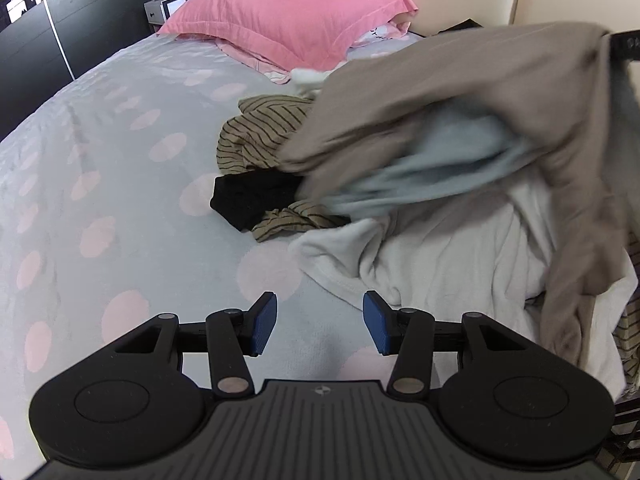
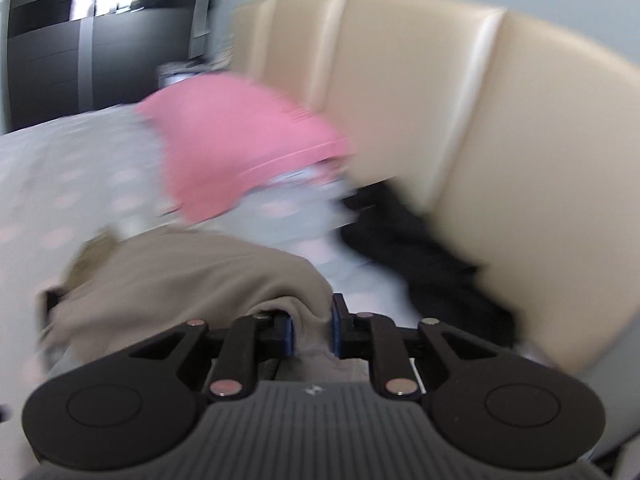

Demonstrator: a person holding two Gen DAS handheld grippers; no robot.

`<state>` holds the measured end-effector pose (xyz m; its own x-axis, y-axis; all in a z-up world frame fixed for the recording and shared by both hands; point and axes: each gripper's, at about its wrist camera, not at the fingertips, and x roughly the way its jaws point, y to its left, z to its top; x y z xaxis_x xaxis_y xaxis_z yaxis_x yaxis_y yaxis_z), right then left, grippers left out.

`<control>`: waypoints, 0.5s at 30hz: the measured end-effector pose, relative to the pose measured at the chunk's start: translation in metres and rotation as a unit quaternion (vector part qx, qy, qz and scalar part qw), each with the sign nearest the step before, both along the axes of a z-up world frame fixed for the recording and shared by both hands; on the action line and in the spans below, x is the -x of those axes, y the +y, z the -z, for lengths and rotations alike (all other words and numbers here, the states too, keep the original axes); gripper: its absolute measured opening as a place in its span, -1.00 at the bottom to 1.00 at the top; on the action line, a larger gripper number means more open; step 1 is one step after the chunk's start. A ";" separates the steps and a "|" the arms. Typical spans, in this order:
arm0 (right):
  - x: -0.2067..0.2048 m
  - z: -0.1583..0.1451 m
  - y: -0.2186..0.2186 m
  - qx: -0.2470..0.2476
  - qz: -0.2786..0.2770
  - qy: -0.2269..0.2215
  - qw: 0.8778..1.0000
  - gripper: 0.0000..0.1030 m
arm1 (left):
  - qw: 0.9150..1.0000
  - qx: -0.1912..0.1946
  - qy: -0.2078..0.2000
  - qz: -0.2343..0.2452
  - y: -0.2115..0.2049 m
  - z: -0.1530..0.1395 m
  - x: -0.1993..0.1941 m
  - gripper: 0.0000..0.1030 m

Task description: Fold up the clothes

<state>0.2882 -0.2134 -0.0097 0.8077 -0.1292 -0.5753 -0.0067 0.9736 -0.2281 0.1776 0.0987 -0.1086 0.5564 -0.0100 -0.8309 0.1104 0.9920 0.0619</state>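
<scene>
A beige garment point(image 1: 460, 92) hangs in the air over the bed's right side, its pale blue inside showing. My right gripper point(image 2: 312, 330) is shut on a fold of this beige garment point(image 2: 192, 276); its black body point(image 1: 624, 46) shows at the right edge of the left wrist view. Under it lie a white garment point(image 1: 448, 256), a striped tan garment point(image 1: 260, 132) and a black garment point(image 1: 252, 196) in a loose pile. My left gripper point(image 1: 320, 322) stands open low over the bedspread, just left of the white garment, holding nothing.
The bed point(image 1: 120, 184) has a grey spread with pink dots. A pink pillow point(image 1: 288, 12) lies at the head, against a cream padded headboard point(image 2: 460, 128). Dark clothing point(image 2: 420, 260) lies by the headboard. A dark wardrobe point(image 1: 48, 32) stands at the left.
</scene>
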 end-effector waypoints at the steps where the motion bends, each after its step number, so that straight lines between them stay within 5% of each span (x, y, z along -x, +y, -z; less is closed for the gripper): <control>1: -0.002 -0.005 -0.011 0.003 0.022 -0.008 1.000 -0.64 | 1.000 -0.001 -0.001 0.001 -0.001 -0.001 0.001 -0.12; 4: -0.007 -0.016 -0.044 0.011 0.081 -0.026 0.996 -0.64 | 1.000 0.000 -0.003 0.003 -0.001 -0.002 -0.001 -0.12; 11: -0.011 0.026 -0.091 -0.017 0.089 0.099 0.991 -0.57 | 1.000 0.002 -0.006 0.013 -0.011 -0.005 -0.004 -0.11; 15: 0.008 0.013 -0.077 0.021 0.053 0.093 0.994 -0.33 | 1.000 -0.004 -0.009 0.020 -0.018 -0.008 0.001 -0.11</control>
